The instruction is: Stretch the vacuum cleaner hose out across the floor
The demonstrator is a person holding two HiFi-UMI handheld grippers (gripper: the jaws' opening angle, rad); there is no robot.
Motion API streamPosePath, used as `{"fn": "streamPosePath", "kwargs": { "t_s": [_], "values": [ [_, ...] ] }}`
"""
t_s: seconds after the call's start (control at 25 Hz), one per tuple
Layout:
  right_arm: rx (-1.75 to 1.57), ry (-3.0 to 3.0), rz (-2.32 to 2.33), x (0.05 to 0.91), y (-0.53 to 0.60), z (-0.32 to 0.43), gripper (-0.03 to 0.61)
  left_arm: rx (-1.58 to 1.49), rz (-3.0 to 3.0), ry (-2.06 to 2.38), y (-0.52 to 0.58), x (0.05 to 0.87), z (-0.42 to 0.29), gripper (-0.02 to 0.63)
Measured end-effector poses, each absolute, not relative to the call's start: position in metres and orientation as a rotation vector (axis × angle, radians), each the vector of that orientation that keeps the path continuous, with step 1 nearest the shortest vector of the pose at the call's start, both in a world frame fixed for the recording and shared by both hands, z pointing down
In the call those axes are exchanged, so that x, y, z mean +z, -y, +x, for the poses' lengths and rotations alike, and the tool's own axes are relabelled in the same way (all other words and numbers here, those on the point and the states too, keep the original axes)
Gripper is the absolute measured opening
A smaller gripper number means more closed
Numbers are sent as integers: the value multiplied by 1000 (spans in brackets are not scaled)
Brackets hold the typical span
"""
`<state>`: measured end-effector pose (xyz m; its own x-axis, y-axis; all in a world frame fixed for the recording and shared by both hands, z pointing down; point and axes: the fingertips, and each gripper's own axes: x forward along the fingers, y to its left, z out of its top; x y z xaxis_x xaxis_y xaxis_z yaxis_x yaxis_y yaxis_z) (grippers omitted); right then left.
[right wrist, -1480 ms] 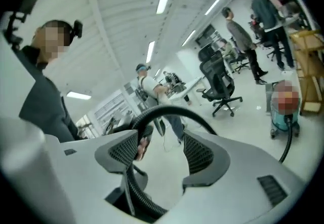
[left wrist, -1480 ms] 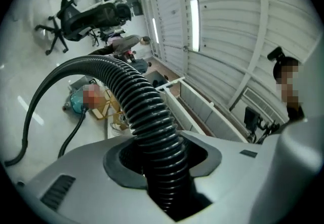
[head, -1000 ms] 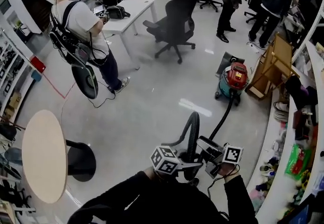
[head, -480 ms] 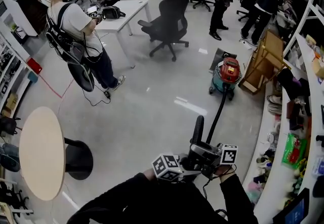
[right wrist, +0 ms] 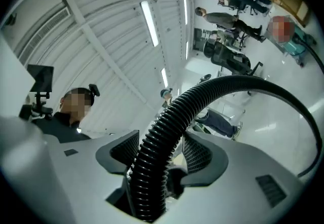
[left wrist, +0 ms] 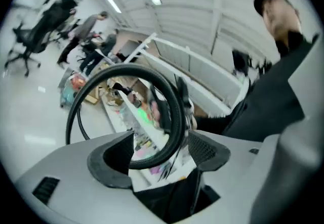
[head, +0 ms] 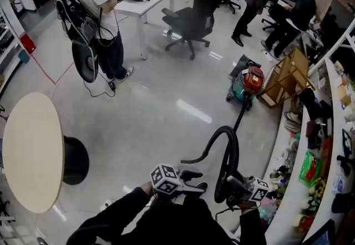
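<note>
Grips the hose (head: 229,147) in the right gripper (head: 236,187), jaws closing against its ribbed sides. Opens the jaws of the left gripper (head: 195,180): pads off the hose, though a thinner stretch seems to sit in the gap or just past it; hard to say through the wide lens.

No straight line yet. From the right jaws, a tall arch up and over, then down to the floor (head: 138,116) just ahead of the left gripper. Beyond the arch, a thin run ahead and to the right, to the vacuum cleaner (head: 250,84) near the curved bench (head: 294,183).

Long axis roughly from the cleaner toward the body, slack bunched at the near end. Left gripper nearer the drooping end. Likely calls for taking that end and drawing it away from the cleaner, leftward over the floor, until the arch flattens.
</note>
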<state>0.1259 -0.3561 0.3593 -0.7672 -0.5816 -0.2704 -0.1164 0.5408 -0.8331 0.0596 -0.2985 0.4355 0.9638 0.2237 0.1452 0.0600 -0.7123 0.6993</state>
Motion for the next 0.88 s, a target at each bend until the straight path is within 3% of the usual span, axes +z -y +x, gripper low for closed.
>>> {"fn": "streamPosePath", "kwargs": {
  "t_s": [0.12, 0.32, 0.56, 0.6, 0.68, 0.72, 0.88],
  "values": [
    [-1145, -2386, -513, 363, 328, 86, 275, -41, 2089, -155, 350, 412, 30, 331],
    [-1091, -2551, -429, 353, 284, 34, 273, -156, 1836, -344, 347, 372, 53, 373],
    [-1001, -2890, -377, 375, 226, 6, 272, -411, 1681, -214, 357, 342, 64, 368],
    [-986, -2957, -413, 384, 215, 8, 272, -402, 1694, -196, 346, 342, 67, 357],
    [-933, -3153, -537, 410, 189, 17, 272, -335, 1734, -171, 313, 347, 77, 212],
    [-890, -3260, -612, 424, 174, 24, 273, -285, 1759, -165, 292, 352, 83, 179],
    [-853, -3210, -735, 427, 119, 66, 279, -34, 1935, -159, 195, 383, 116, 146]
  ]
}}
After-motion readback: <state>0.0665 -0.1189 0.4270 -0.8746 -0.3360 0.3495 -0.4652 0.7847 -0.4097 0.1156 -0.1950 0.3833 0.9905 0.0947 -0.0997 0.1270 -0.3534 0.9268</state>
